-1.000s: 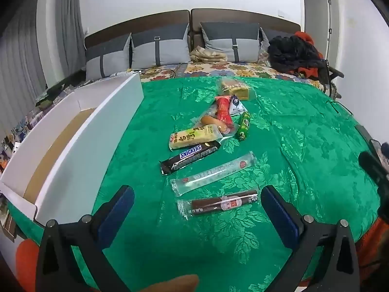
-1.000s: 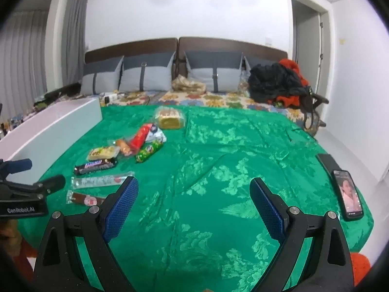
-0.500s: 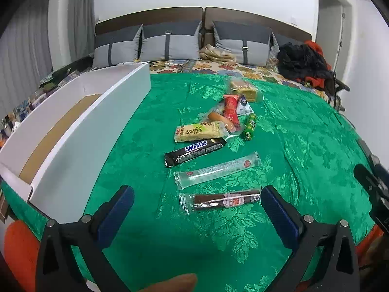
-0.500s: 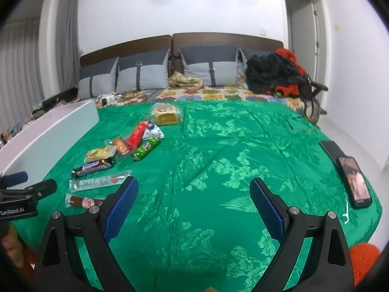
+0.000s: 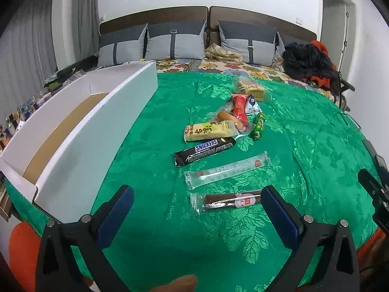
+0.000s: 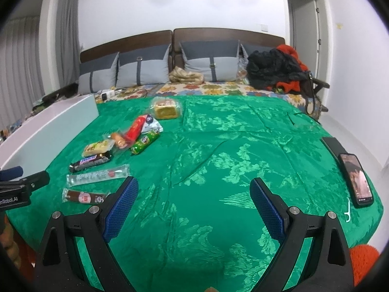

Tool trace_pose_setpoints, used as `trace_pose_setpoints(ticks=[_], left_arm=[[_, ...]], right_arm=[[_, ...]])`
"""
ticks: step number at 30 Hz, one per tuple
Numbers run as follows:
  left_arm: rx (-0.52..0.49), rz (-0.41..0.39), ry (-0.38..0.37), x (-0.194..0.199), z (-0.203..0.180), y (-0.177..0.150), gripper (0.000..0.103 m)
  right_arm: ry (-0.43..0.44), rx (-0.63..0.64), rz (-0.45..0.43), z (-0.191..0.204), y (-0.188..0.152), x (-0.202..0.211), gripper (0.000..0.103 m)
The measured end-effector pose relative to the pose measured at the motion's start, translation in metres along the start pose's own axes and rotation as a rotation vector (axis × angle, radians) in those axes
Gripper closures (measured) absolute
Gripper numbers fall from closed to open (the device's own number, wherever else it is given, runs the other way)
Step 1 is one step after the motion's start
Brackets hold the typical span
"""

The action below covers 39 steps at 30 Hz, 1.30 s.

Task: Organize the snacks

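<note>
Snacks unsorted, white box (image 5: 92,131) seemingly empty

Left gripper (image 5: 197,209) and right gripper (image 6: 193,199) both gape wide, holding nothing; Snickers bar (image 5: 205,151) and others await.

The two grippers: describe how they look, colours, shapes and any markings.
Both are alike: the left gripper and right gripper have black angular frames with silver bolt heads and two splayed fingers faced with blue textured pads. In the right wrist view, the left gripper's side carries white lettering ending "nRobot.AI".

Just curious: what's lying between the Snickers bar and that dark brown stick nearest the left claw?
One long clear-wrapped stick, apart from the Snickers bar and the brown stick. The left wrist view shows it best.
</note>
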<state>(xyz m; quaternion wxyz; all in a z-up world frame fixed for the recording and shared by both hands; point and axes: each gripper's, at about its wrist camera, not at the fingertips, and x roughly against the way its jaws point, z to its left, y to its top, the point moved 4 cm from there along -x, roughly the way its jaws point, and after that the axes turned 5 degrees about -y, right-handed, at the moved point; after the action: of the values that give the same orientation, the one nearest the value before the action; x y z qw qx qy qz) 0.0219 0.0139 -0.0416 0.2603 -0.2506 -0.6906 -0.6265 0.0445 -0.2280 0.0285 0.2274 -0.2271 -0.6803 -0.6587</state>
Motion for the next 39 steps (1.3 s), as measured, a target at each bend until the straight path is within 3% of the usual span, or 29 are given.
trace_pose_setpoints(ticks=[39], left_arm=[[-0.018, 0.050, 0.009, -0.0089, 0.0016, -0.0059, 0.000]], right_arm=[[0.014, -0.005, 0.022, 0.0005, -0.0068, -0.0088, 0.008]])
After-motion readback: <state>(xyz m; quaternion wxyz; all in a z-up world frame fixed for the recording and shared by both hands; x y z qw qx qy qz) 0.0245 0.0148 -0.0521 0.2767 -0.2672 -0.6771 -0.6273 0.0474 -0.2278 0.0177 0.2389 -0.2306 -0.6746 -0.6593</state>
